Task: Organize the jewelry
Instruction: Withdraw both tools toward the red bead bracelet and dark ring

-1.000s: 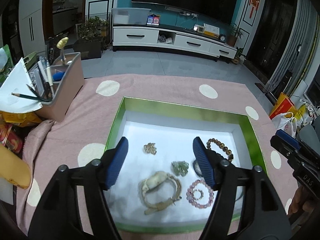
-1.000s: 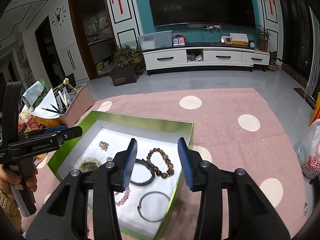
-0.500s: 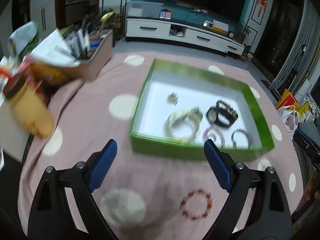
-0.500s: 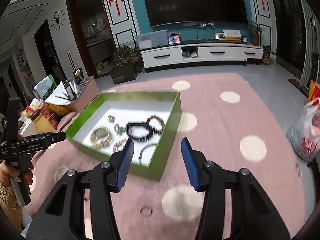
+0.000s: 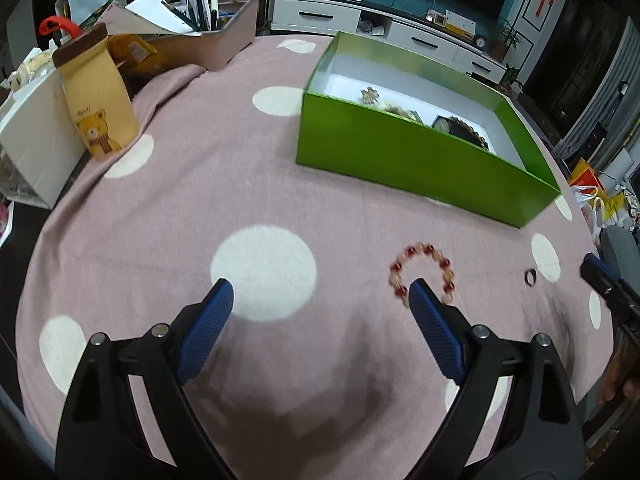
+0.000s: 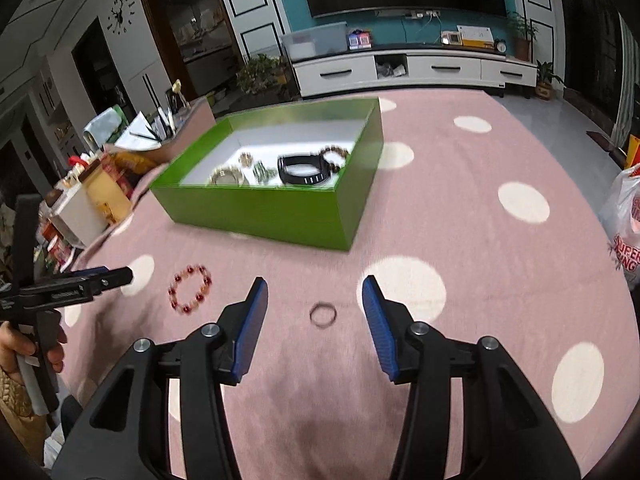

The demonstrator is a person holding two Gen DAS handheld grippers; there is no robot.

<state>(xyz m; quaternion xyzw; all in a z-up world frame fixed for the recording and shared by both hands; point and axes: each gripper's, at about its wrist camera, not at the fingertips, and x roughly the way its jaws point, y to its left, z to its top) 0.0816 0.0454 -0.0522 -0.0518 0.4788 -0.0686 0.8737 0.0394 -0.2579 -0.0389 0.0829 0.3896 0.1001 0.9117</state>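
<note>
A red and gold bead bracelet (image 5: 429, 249) lies on the pink dotted cloth, right by the right fingertip of my left gripper (image 5: 320, 286), which is open and empty. A small metal ring (image 6: 323, 315) rests on the cloth between the blue pads of my right gripper (image 6: 314, 280); the pads stand apart and clear of it. The bracelet (image 6: 195, 269) lies to the left of that gripper. Behind both stands the green box (image 6: 260, 212) with a black watch (image 6: 304, 168), a brown bead bracelet (image 6: 336, 154) and other pieces inside. In the left wrist view the ring (image 5: 530, 278) lies right of the bracelet.
A yellow bear cup (image 5: 98, 96), a white box (image 5: 32, 140) and a pen holder (image 5: 216, 44) crowd the table's left side. A plastic bag (image 6: 624, 220) hangs off the right edge. The green box (image 5: 400, 160) stands behind the loose pieces.
Both grippers have drawn back from above the green box and come down over the near cloth. The left jaws have spread wider. The red bracelet and the ring have come into view.
</note>
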